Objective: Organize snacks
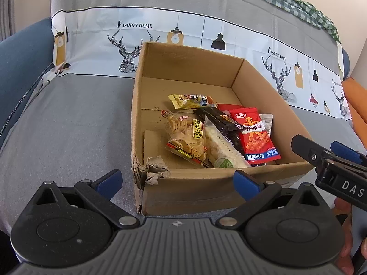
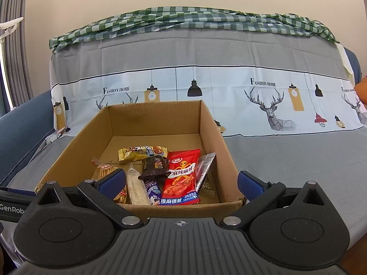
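Open cardboard box (image 1: pixel 206 183) in the middle of the left wrist view, resting on a grey sofa cover (image 1: pixel 68 126); torn near-left corner just above the lower-centre of the frame; snacks gathered inside toward the near wall, far half of the floor bare. Red spicy-strip packet (image 1: pixel 254 135) at centre-right, lying flat, a silver-grey packet (image 1: pixel 267 121) tucked under its right edge; dark wrapper (image 1: pixel 220 119) crossing diagonally just left of the red one, touching it; long white bar (image 1: pixel 224 151) below that, angled toward the near wall; clear bag of lotus-root chips (image 1: pixel 185 139) to its left, touching it; yellow packet (image 1: pixel 190 100) farthest back, slightly apart from the chips. Left hand-held gripper (image 1: pixel 177 181) across the bottom of that frame, blue pads spread wide, nothing between them, held just short of the box's near wall. Right hand-held gripper (image 1: pixel 325 153) entering at the right edge, beside the box's right wall; in its own view, right hand-held gripper (image 2: pixel 181 181) likewise gaping and empty, left pad overlapping the chips and right pad outside the box's right wall. White band printed with deer heads and lamps (image 2: pixel 275 105) across the sofa back in the upper middle; green checked cloth (image 2: pixel 183 20) draped along the top.
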